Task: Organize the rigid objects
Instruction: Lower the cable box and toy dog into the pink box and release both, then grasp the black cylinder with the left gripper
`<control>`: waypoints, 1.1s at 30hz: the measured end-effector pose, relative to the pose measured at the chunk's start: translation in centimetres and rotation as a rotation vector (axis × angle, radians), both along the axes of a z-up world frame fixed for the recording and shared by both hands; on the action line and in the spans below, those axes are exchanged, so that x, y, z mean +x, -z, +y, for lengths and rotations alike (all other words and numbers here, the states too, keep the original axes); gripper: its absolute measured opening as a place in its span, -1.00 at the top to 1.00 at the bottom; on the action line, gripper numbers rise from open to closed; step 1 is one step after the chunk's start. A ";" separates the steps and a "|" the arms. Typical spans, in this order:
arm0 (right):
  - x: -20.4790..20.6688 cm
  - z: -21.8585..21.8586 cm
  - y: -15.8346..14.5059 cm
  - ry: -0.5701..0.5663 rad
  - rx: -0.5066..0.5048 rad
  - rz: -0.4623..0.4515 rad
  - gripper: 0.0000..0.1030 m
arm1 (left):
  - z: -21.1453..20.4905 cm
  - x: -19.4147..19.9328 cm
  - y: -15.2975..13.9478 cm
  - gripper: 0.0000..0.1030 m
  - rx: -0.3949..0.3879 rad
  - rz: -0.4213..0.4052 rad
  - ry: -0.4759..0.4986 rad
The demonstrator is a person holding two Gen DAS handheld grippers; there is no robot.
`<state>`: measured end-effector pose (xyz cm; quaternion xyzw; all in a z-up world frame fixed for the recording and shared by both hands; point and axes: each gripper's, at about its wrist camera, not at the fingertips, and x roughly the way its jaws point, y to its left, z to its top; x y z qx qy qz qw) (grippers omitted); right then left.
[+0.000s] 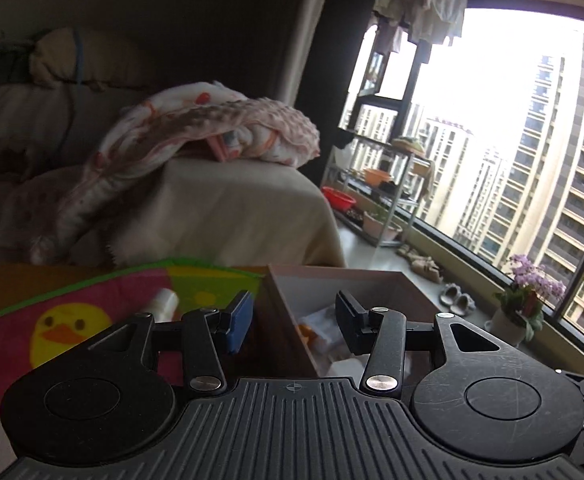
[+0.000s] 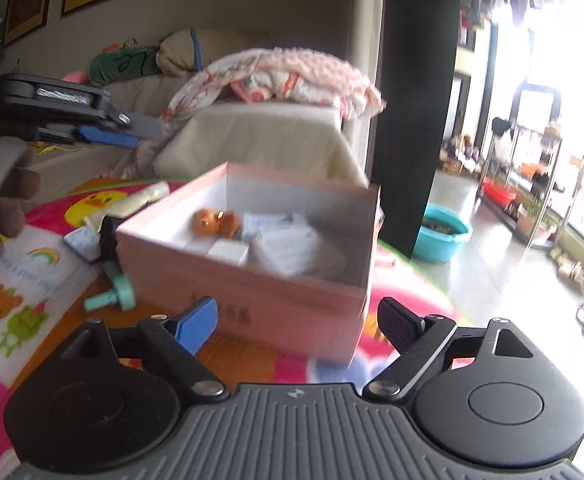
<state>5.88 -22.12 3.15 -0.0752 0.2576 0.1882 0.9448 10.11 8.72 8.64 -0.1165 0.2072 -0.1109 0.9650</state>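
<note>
Here a colourful play mat (image 2: 16,280) covers the floor, with the pink box (image 2: 252,280) on it holding an orange toy (image 2: 216,222) and white packets. Beside the box lies a mint-green piece (image 2: 112,294). The right claw (image 2: 296,328) and left claw (image 1: 296,322) gape, empty.

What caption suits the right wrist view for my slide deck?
Open right gripper faces a pink box holding an orange toy, with a mint toy left beside it.
</note>
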 end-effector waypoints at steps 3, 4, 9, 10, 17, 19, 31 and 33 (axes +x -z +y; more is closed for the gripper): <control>-0.4 0.2 1.4 -0.017 0.035 0.091 -0.71 | 1.6 -1.9 1.2 0.02 -0.007 0.034 -0.046; -0.5 0.4 1.8 -0.025 0.040 0.107 -0.71 | 2.0 -2.2 1.6 0.02 -0.009 0.051 -0.057; -1.4 2.2 2.4 -0.066 0.008 0.108 -0.70 | 2.7 -1.3 3.6 0.02 -0.042 0.131 -0.075; -1.6 2.6 2.3 -0.075 -0.004 0.098 -0.71 | 2.4 -0.8 3.8 0.02 -0.041 0.139 -0.066; -2.5 3.8 2.7 -0.107 -0.074 0.067 -0.71 | -0.5 3.4 5.9 0.02 0.044 0.219 -0.026; -2.2 3.6 2.7 -0.102 -0.068 0.085 -0.71 | -0.9 4.1 6.6 -0.05 0.072 0.250 -0.027; -1.7 4.1 2.8 -0.161 -0.056 0.130 -0.71 | 0.6 -3.3 7.4 -0.02 0.070 0.238 0.023; -1.5 4.6 2.4 -0.178 -0.037 0.137 -0.71 | 1.1 -5.1 7.5 -0.02 0.056 0.230 0.027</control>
